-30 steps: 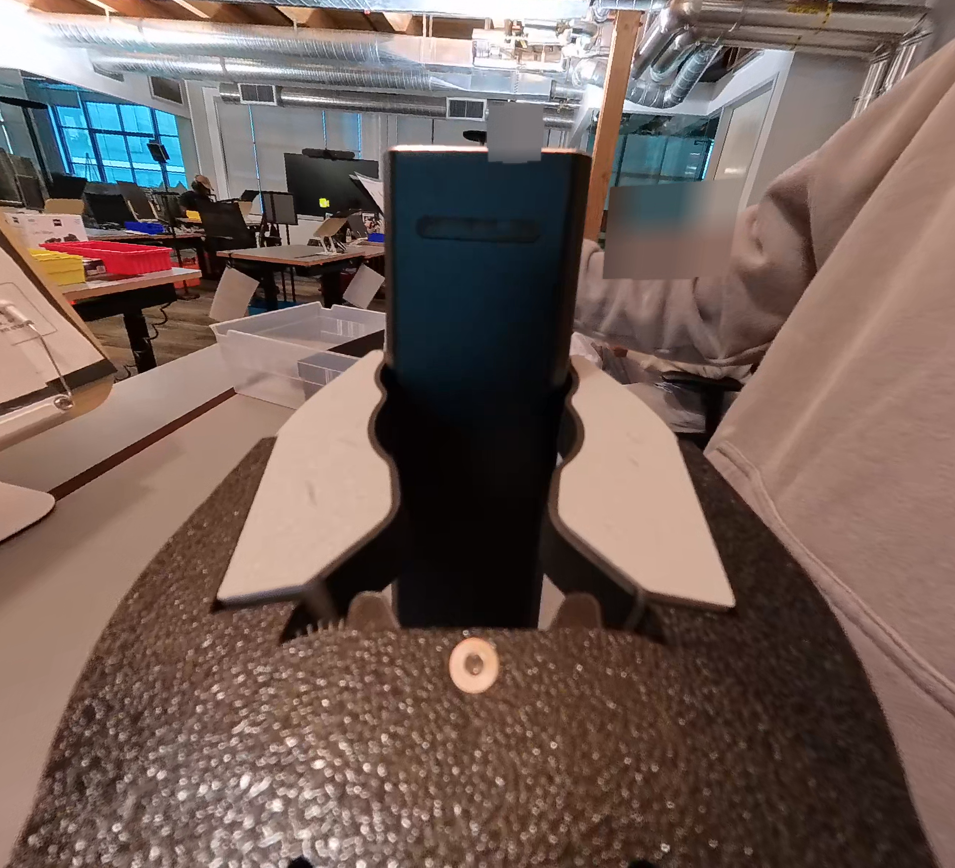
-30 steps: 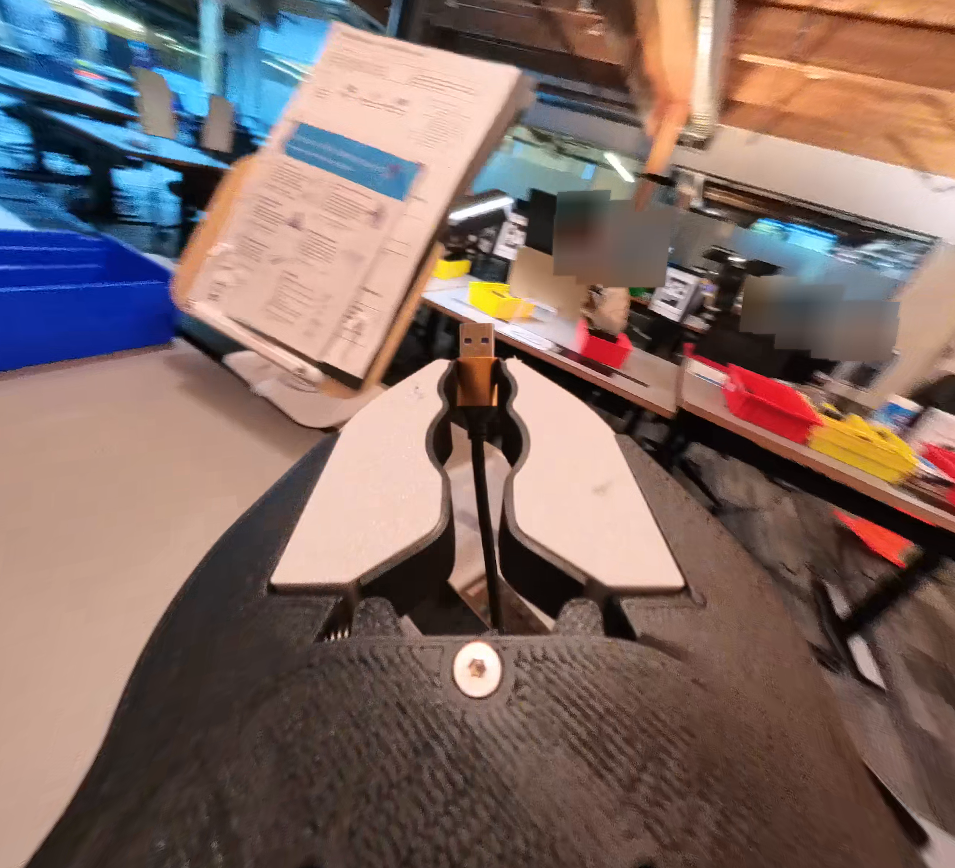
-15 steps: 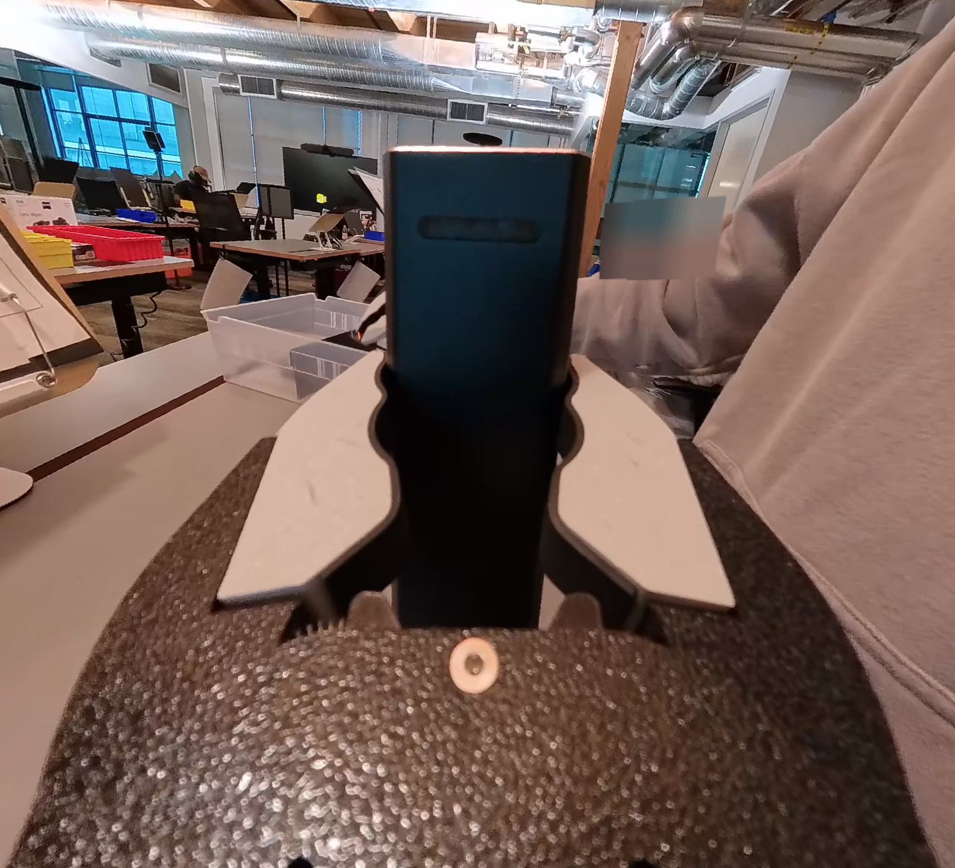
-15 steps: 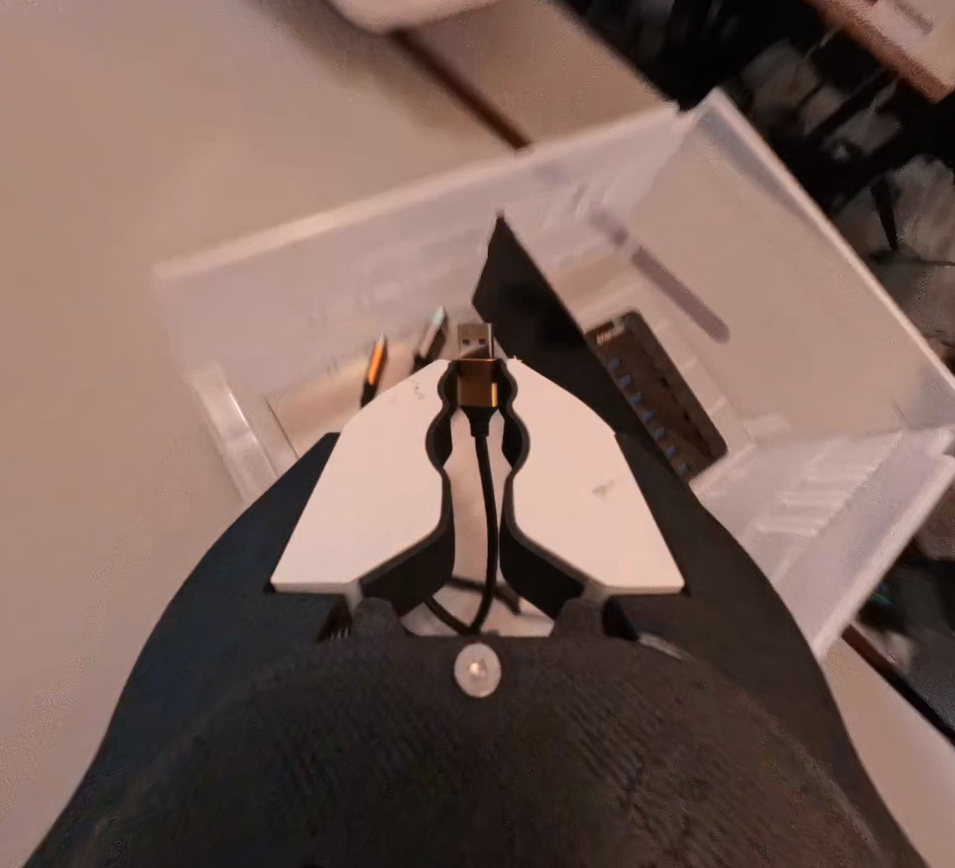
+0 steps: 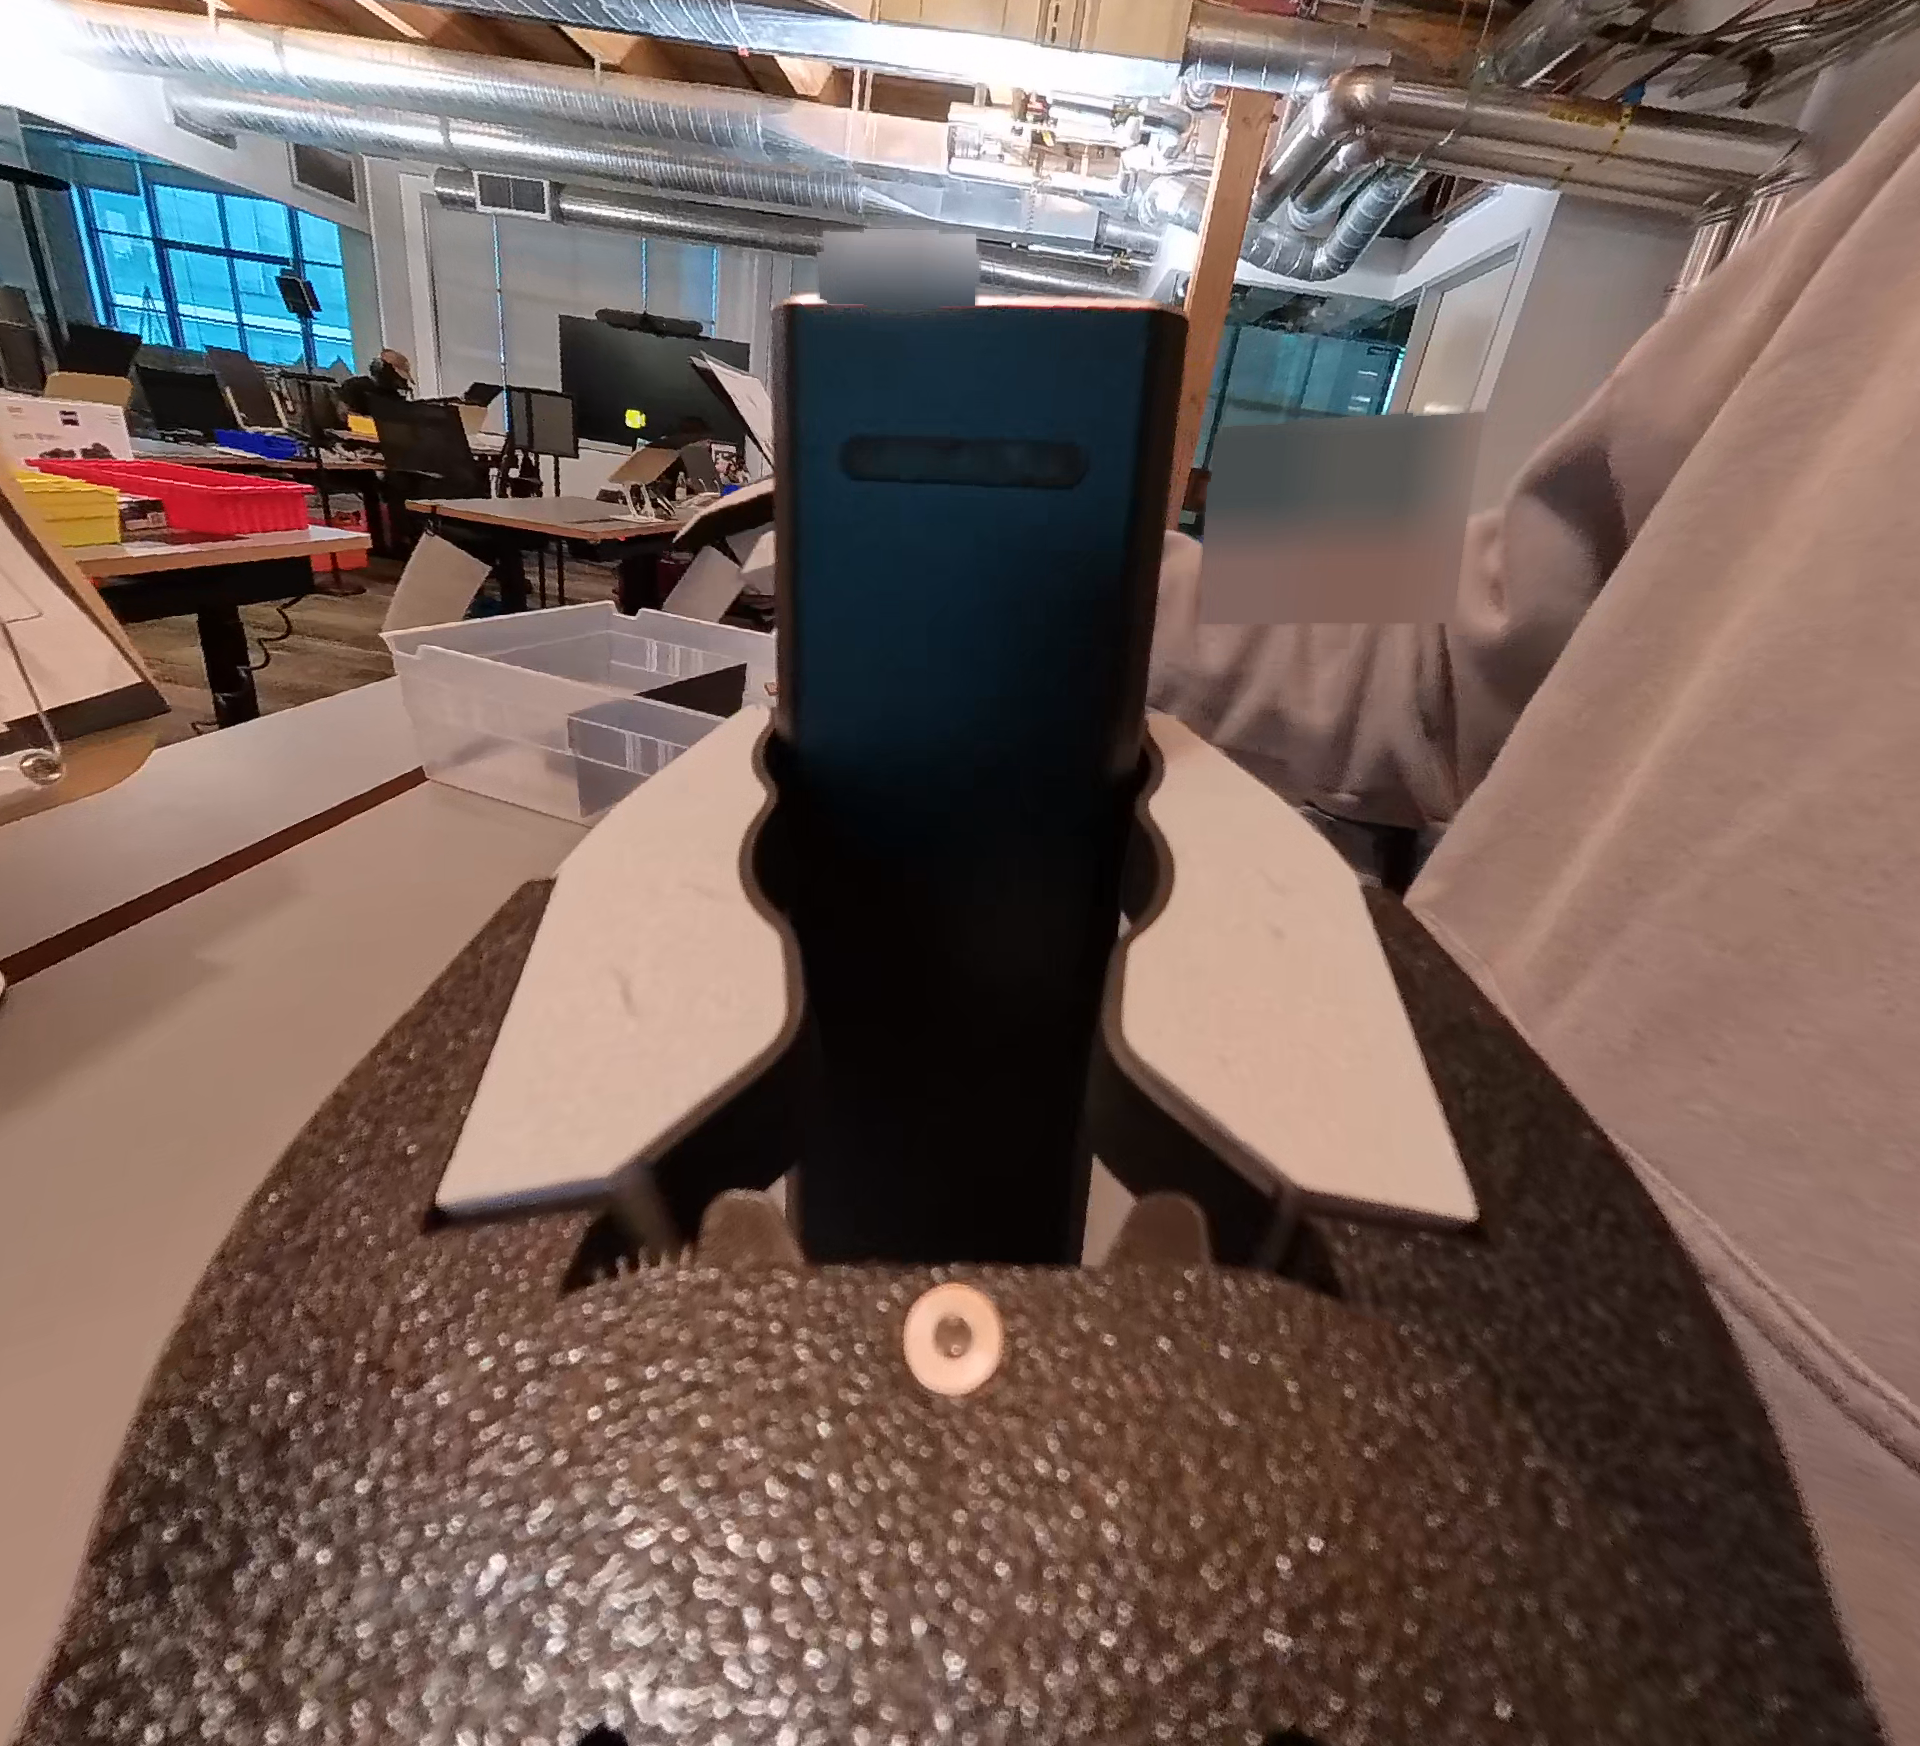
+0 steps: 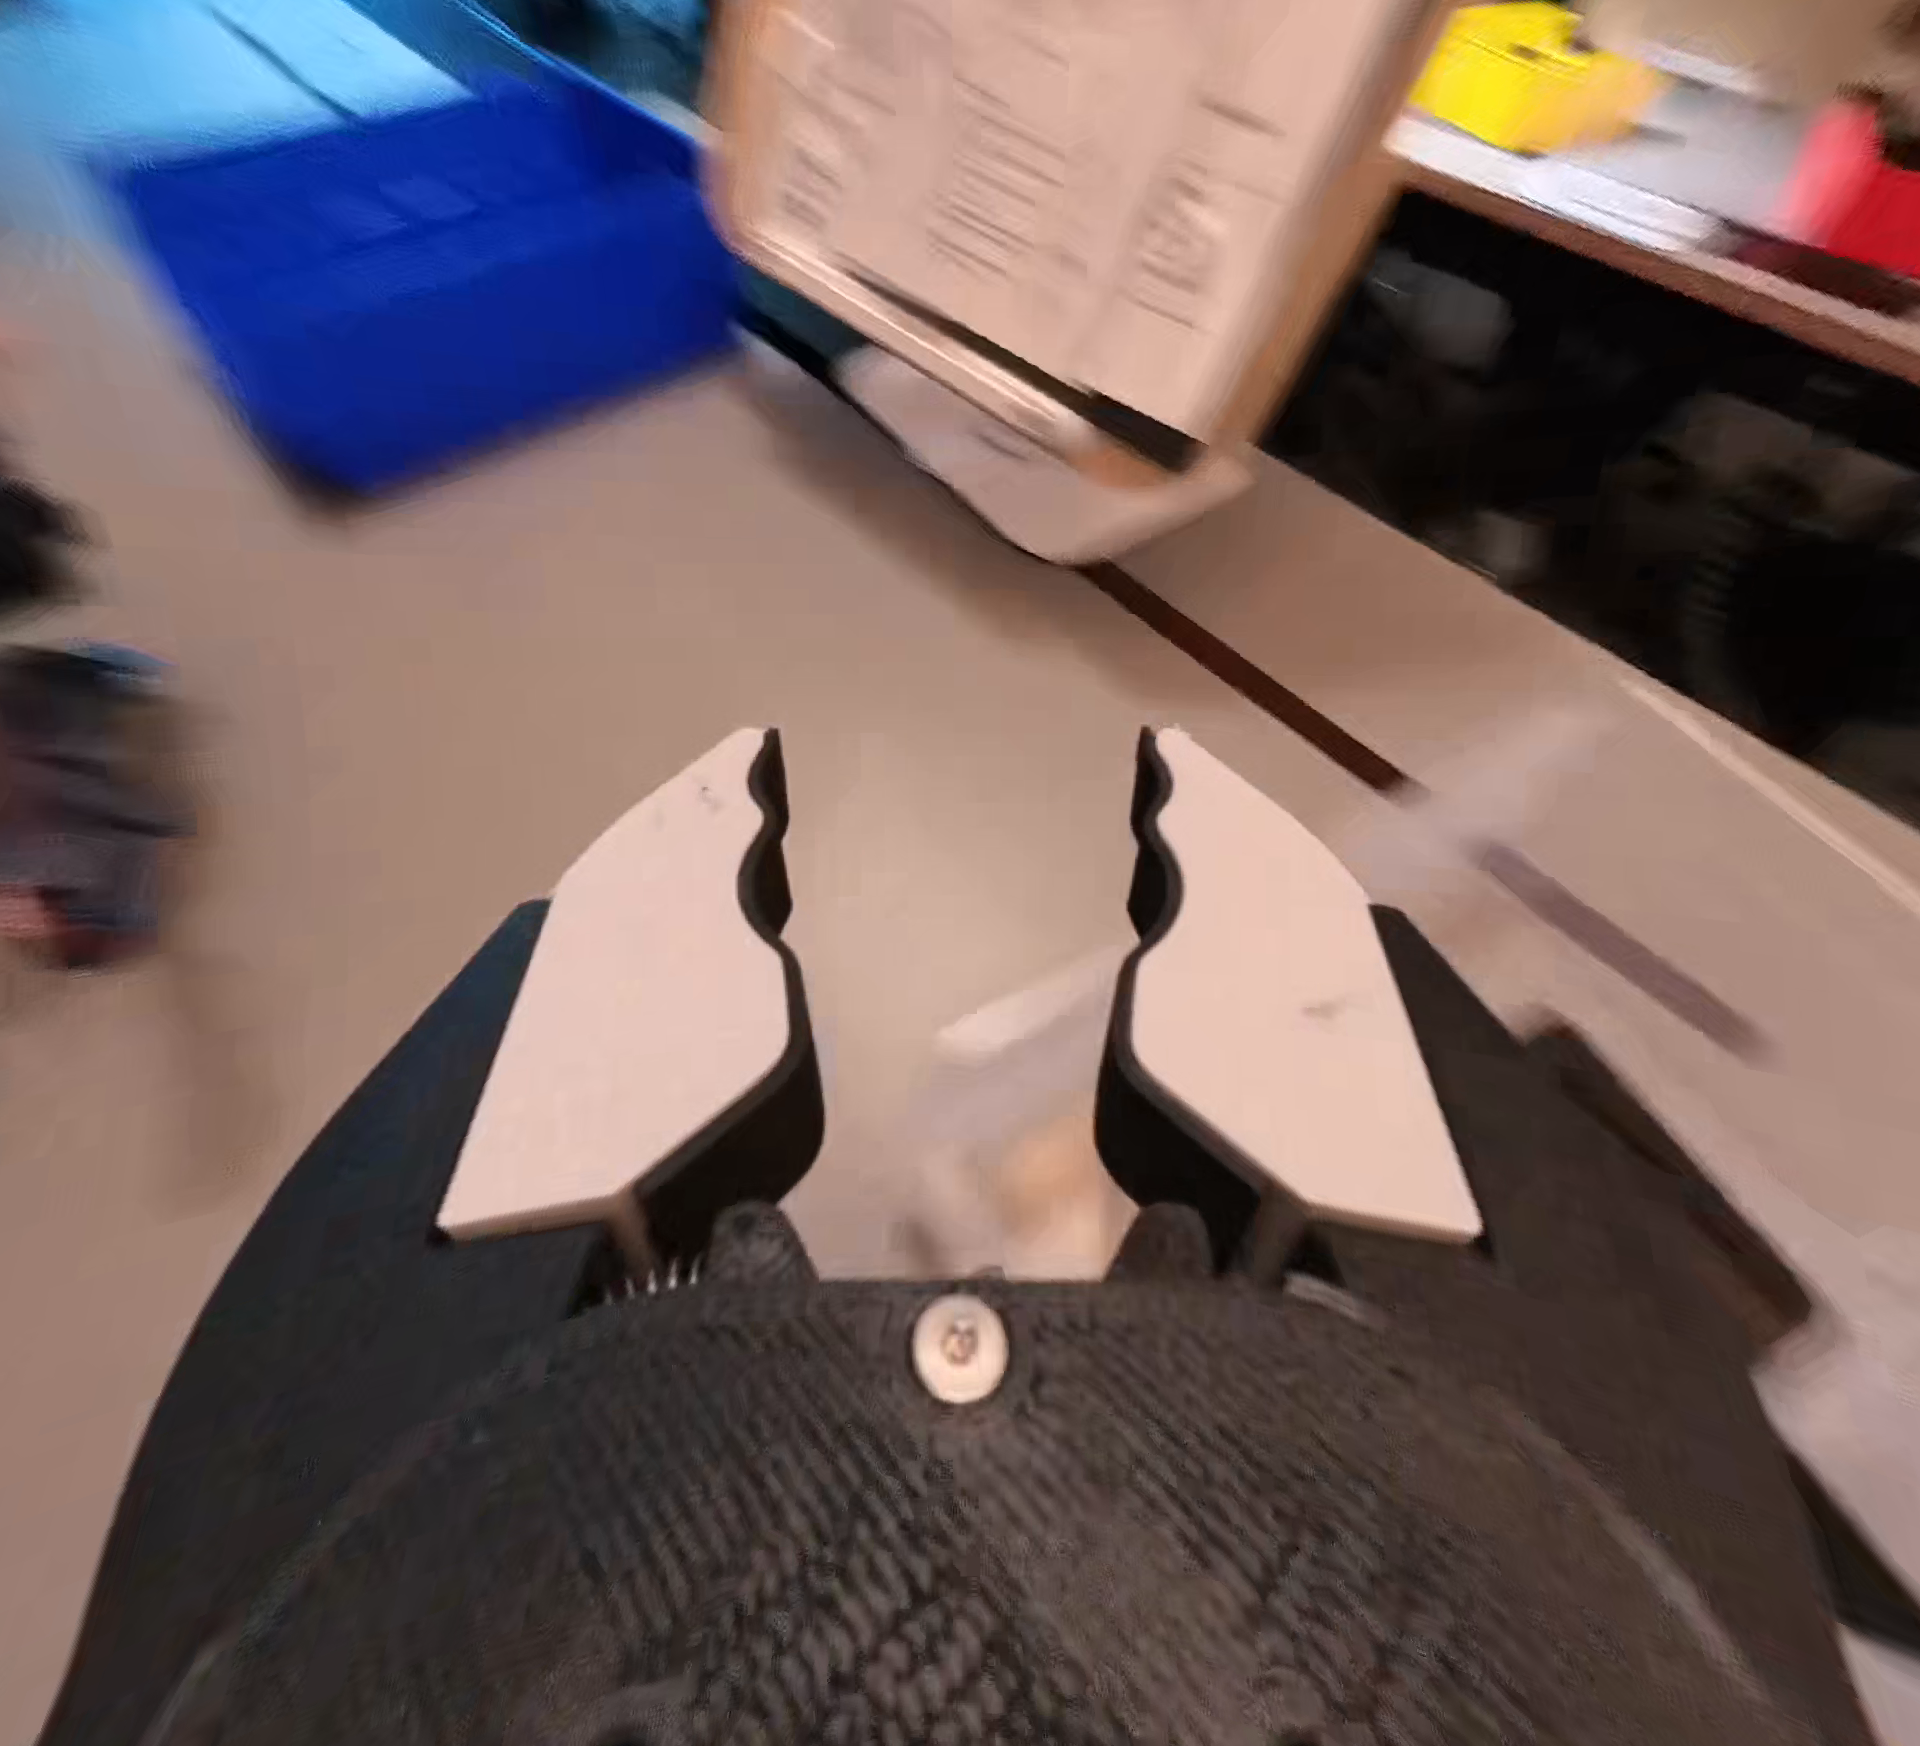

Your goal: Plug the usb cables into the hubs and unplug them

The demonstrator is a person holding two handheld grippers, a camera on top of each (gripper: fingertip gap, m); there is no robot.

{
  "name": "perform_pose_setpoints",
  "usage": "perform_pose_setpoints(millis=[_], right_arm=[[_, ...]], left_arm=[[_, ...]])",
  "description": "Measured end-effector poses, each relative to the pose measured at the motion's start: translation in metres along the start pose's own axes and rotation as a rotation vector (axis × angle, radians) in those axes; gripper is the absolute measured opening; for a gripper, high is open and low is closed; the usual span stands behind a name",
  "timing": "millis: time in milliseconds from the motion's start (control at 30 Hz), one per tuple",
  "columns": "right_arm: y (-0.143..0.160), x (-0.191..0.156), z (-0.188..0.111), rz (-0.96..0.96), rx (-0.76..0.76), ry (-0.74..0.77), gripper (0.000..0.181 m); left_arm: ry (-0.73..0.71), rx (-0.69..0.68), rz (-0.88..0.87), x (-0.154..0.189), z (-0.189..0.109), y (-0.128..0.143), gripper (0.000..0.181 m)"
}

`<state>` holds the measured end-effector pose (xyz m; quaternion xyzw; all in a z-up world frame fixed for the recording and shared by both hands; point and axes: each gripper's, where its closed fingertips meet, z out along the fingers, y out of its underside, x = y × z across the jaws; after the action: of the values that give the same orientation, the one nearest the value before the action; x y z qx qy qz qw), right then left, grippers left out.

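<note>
My left gripper (image 5: 956, 751) is shut on a dark blue USB hub (image 5: 977, 616), a long flat block that stands upright between the fingers, raised above the table. Its ports are turned away and hidden. My right gripper (image 6: 956, 751) is open and empty over the grey table (image 6: 520, 761); the view is blurred by motion. No USB cable shows in either view.
A clear plastic bin (image 5: 561, 688) sits on the table beyond the hub; its edge shows blurred in the right wrist view (image 6: 1538, 844). A document stand with papers (image 6: 1081, 138) and a blue bin (image 6: 436, 262) stand further back. A person's beige sleeve (image 5: 1662, 761) fills the right.
My right gripper held the orange USB plug over the clear bin, then opened and let it go, and swung back toward the document stand. The left gripper turned slightly with the hub still held.
</note>
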<state>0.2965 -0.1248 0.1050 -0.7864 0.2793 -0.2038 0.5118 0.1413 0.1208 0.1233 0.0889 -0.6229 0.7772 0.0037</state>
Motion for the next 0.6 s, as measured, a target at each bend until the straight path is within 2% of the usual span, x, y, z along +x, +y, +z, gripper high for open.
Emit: perform_pose_setpoints(millis=[33,167,267,333,433,467,500,600], right_arm=[[-0.013,-0.034,0.005,0.015,0.045,-0.106,0.063],[-0.041,-0.159,0.028,0.000,0.120,-0.366,0.063],[-0.078,-0.222,0.037,0.014,0.287,-0.418,0.066],[-0.095,-0.248,0.043,0.004,0.345,-0.426,0.074],[-0.093,-0.273,0.061,-0.044,0.297,-0.475,0.075],[-0.093,-0.281,0.063,-0.044,0.299,-0.512,0.072],[-0.095,-0.288,0.062,-0.052,0.314,-0.557,0.059],[-0.090,-0.290,0.064,-0.117,0.247,-0.573,0.059]], left_arm=[[0.006,0.001,0.000,0.000,0.000,0.000,0.060],[0.029,-0.018,0.011,0.001,0.006,0.001,0.061],[0.040,-0.068,0.032,0.002,0.010,0.006,0.061],[0.049,-0.104,0.045,0.003,0.014,0.011,0.061],[0.072,-0.136,0.061,0.007,0.019,0.015,0.061],[0.075,-0.151,0.069,0.008,0.021,0.017,0.061],[0.075,-0.166,0.080,0.008,0.021,0.019,0.061],[0.058,-0.223,0.104,0.006,0.020,0.023,0.060]])
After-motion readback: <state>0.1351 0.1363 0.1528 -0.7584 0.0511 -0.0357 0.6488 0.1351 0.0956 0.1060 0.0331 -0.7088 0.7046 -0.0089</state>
